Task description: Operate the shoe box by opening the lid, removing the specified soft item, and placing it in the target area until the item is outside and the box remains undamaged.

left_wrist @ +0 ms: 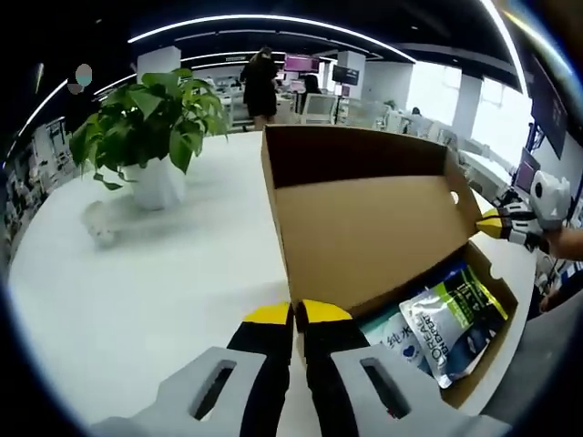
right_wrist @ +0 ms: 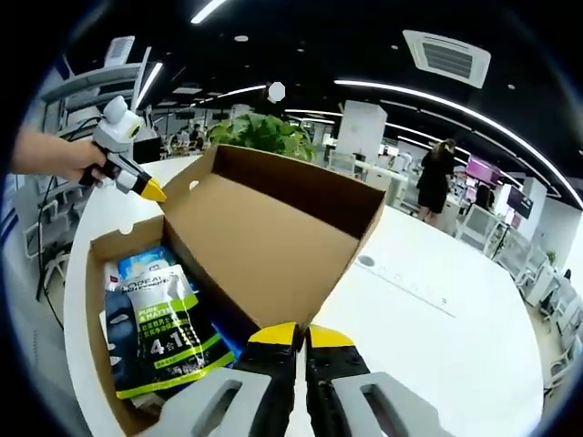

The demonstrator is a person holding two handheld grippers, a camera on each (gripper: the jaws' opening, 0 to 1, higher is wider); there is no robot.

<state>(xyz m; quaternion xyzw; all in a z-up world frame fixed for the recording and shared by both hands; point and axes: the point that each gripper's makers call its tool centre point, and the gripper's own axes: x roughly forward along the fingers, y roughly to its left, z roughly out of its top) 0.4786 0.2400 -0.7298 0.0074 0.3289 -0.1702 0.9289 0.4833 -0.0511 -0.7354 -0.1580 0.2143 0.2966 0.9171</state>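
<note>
Nearest in the left gripper view, the left gripper (left_wrist: 296, 314) has its yellow-tipped black jaws drawn narrow, with only a slit between them, pinched on the near corner of the raised brown cardboard lid (left_wrist: 364, 237) of the brown cardboard shoe box (left_wrist: 492, 273). In the right gripper view, the right gripper (right_wrist: 299, 335) is likewise nearly closed on the lid (right_wrist: 264, 246) at the box's opposite corner. The lid stands tilted up over the shoe box (right_wrist: 96, 300), its plain inner face turned to both cameras. Inside the open box lies the soft item, a white and green plastic pouch with dark printing (left_wrist: 455, 319) (right_wrist: 159, 337), resting on top of a pale blue and white packet (left_wrist: 392, 332) (right_wrist: 146, 264) and wholly within the box walls. At the far corner of the lid in each view the other gripper's yellow tip touches the cardboard: the right gripper (left_wrist: 492, 223) at the box's right end, and the left gripper (right_wrist: 153, 191), held by a bare hand (right_wrist: 55, 155), at the box's left end. The box sits on a round white table (left_wrist: 164, 273) (right_wrist: 428, 300). Beyond the box on that table stands a leafy green plant in a white pot (left_wrist: 150, 137) (right_wrist: 264, 132). Well past the box, a person in dark clothes (left_wrist: 260, 86) (right_wrist: 433, 177) stands among office desks.
</note>
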